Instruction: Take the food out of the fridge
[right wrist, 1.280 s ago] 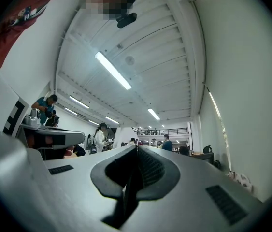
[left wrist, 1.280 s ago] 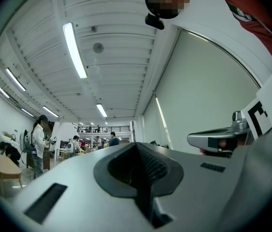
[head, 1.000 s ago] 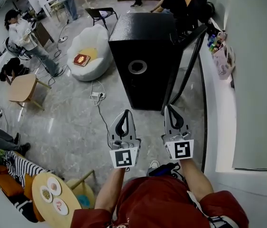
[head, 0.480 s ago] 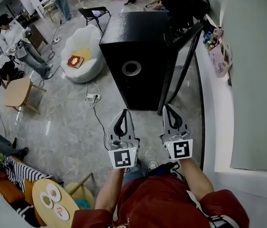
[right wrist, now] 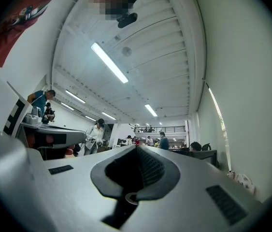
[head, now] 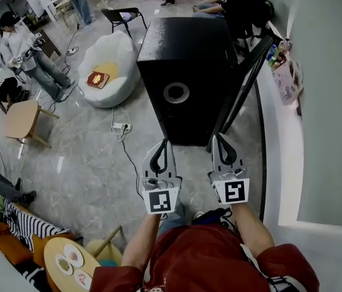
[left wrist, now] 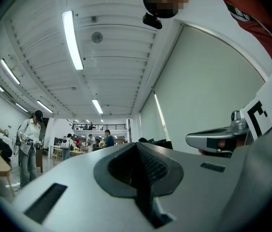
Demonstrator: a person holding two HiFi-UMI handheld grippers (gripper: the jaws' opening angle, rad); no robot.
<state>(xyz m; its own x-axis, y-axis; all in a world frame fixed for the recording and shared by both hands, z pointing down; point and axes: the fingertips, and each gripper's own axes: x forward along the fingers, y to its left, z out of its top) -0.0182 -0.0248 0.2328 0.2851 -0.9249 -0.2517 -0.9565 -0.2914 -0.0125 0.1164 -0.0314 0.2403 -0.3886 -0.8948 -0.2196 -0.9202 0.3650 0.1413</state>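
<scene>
Approach step: the left gripper (head: 160, 146) and right gripper (head: 218, 141), jaws pressed together and empty, point toward the black fridge (head: 186, 72) at upper centre; no food is visible, so the next move requires reaching its interior.

Black, faintly speckled fridge (head: 189, 66); white beanbag (head: 122, 56), red book (head: 98, 79); pale grey marbled floor (head: 85, 163); and a red shirt (head: 201, 263) down here.

Large open room with a polished grey stone floor (head: 85, 157). A white beanbag chair (head: 122, 59) sits near a small wooden table (head: 20, 117); a white counter (head: 277, 139) runs along a pale wall (head: 335, 72) at right. Long strip lights (left wrist: 72, 37) line the white ceiling (left wrist: 116, 57).
</scene>
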